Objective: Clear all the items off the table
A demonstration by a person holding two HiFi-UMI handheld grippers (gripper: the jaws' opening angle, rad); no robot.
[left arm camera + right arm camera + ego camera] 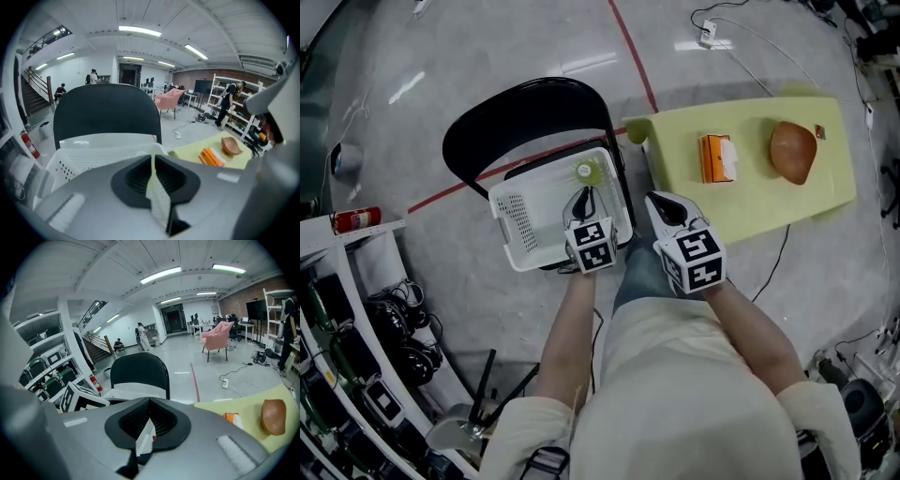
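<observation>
A yellow-green table [750,202] holds an orange box [717,157] and a brown bowl [793,152]. To its left a white basket [520,220] sits on a black chair [502,117], with a round yellow-green item [584,172] lying inside. My left gripper [583,199] hovers over the basket's near side, jaws shut with nothing between them. My right gripper [662,203] hangs shut and empty between basket and table. The left gripper view shows the basket [93,154], box [212,156] and bowl [230,145]. The right gripper view shows the chair [140,369], box [229,417] and bowl [273,416].
Shelving with headphones [394,319] and a red fire extinguisher [356,220] stands at the left. A red floor line [633,56] passes behind the chair. A power strip [707,33] and cables lie on the floor beyond the table. People stand far off in the hall.
</observation>
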